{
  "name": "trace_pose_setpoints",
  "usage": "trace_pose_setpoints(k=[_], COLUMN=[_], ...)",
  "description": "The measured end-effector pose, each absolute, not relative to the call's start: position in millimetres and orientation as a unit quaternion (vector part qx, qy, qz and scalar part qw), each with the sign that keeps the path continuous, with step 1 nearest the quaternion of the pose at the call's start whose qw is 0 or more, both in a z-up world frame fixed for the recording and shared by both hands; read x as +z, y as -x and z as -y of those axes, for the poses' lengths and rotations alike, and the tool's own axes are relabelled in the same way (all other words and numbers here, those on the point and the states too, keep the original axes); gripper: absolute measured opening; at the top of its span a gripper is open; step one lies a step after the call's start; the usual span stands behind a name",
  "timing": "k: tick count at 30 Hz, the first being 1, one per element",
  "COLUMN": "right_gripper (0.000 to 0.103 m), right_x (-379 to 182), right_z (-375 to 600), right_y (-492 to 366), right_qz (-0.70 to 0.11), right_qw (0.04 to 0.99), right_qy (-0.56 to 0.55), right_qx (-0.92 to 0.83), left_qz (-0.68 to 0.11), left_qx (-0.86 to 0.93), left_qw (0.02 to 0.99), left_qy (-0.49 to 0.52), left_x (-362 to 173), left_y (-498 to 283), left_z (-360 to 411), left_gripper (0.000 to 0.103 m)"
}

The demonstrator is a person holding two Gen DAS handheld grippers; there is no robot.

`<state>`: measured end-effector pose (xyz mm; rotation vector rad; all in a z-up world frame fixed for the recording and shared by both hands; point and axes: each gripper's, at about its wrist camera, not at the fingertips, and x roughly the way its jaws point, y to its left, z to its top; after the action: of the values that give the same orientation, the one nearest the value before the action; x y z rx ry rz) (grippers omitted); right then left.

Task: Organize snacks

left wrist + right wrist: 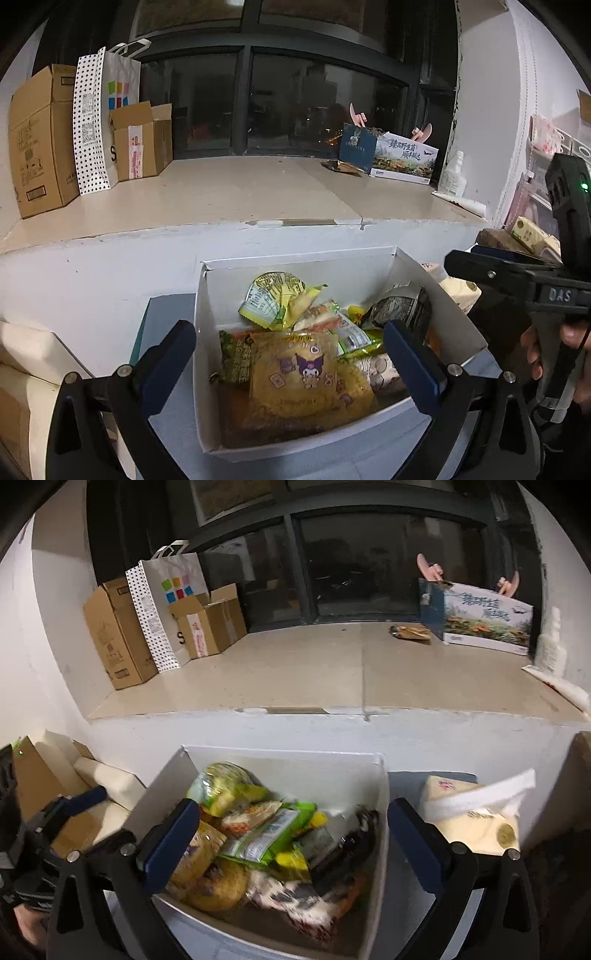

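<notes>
Left gripper hovering at 6 o'clock, jaws wide apart, empty. White box heaped with snack packets (mostly gathered, apparently). Right gripper likewise spread, empty. Stray packet at 1 o'clock on sill, seemingly left.

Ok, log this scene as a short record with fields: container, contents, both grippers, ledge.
container: white box, open top
contents: snack packets piled loosely; yellow packet on top at the front
left hand-held gripper: open, over the box, holding nothing
right hand-held gripper: open, over the box, holding nothing
ledge: cardboard boxes and paper bag at left, printed carton at right
</notes>
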<state>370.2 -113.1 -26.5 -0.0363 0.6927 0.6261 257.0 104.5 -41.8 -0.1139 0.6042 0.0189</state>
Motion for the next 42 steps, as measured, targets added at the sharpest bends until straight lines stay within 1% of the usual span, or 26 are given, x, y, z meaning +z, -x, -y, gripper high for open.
trace_pose_setpoints(k=[6,10,16,18,23,30,35,42], right_gripper=[0.103,0.103,0.103,0.103,0.103,0.103,0.103,0.103], right_x=[-18,-14,-9,-11,-17,-29,-25,-23], right_z=[120,130,155,164,180,201,212,216], right_y=[-331,-291,-212,-190,-141,-89,-88,-88], right_qz=[-0.305,-0.298,-0.274,-0.283,-0.288,-0.297,-0.305,-0.301], right_qw=[0.898,0.898,0.904,0.904,0.913,0.912,0.914,0.916], right_qy=[0.038,0.047,0.039,0.041,0.054,0.059,0.049,0.044], right_qx=[0.316,0.32,0.326,0.317,0.284,0.277,0.264,0.262], left_qz=[-0.285,-0.258,-0.236,-0.229,-0.254,-0.271,-0.28,-0.294], left_qx=[0.002,0.003,0.021,0.037,0.032,0.012,0.016,0.011], left_qw=[0.958,0.966,0.97,0.97,0.963,0.959,0.958,0.954], left_qy=[0.036,0.02,0.056,0.07,0.079,0.076,0.056,0.055], left_x=[-29,-20,-14,-16,-23,-18,-13,-17], left_y=[-228,-184,-112,-88,-48,-16,-13,-18], left_z=[-85,-63,-46,-43,-26,3,17,19], left_gripper=[0.103,0.103,0.103,0.103,0.103,0.103,0.103,0.103])
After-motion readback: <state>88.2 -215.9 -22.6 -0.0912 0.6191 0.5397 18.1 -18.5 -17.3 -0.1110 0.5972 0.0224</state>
